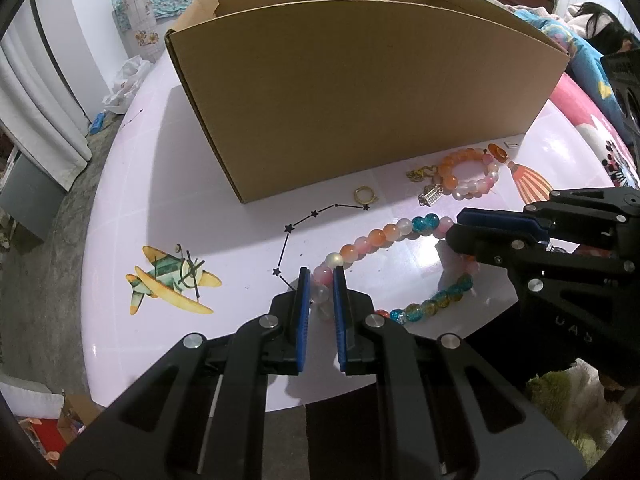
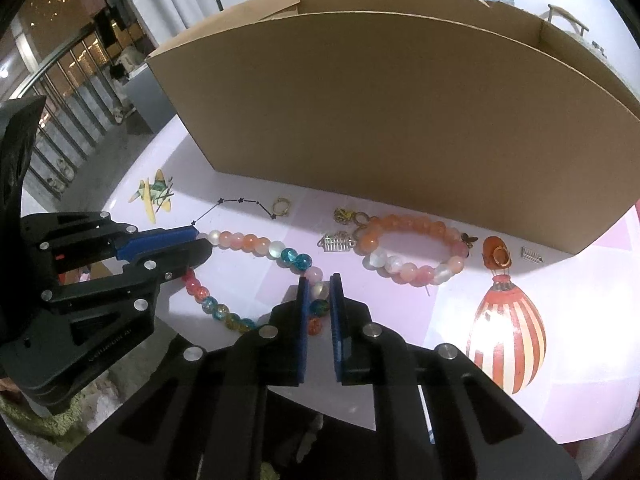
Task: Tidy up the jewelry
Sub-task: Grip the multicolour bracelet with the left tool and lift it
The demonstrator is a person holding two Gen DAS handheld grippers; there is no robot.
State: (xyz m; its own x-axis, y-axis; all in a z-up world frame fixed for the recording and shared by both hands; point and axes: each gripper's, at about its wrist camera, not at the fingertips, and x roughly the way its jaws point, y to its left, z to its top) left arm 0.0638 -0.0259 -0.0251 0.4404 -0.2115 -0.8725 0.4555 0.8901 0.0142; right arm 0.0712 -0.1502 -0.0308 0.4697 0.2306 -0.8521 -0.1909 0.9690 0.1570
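A tall brown cardboard box (image 1: pixel 360 92) with an open top stands on a pale pink round table (image 1: pixel 160 184) and serves as the landmark here. In front of its near wall lies a long string of glass beads in orange, pink, milky white and crackled teal (image 1: pixel 384 236), looped into an open curve on the tabletop. The left gripper (image 1: pixel 321 288), black with blue pads, has its jaws drawn in on a pale, clear bead at the end of the string farthest from the box's right corner, the pads pressing that bead from both sides. The right gripper (image 2: pixel 319 294) pinches the same string at its other end, its blue pads closed on a milky bead with a teal one and an orange one just behind it. Closer to the box, near its right front corner, rests a smaller closed bracelet of orange and pinkish-white beads (image 2: pixel 412 252), with a silver abacus-shaped charm (image 2: pixel 337 242) and a gold charm (image 2: pixel 345 215) just beside it. A small gold ring (image 1: pixel 364 195) lies just in front of the box's near wall, touching a printed line of black stars. A printed yellow-and-green airplane (image 1: pixel 168 280) sits off the box's left front corner, and a printed red-striped balloon (image 2: pixel 506 332) off its right.
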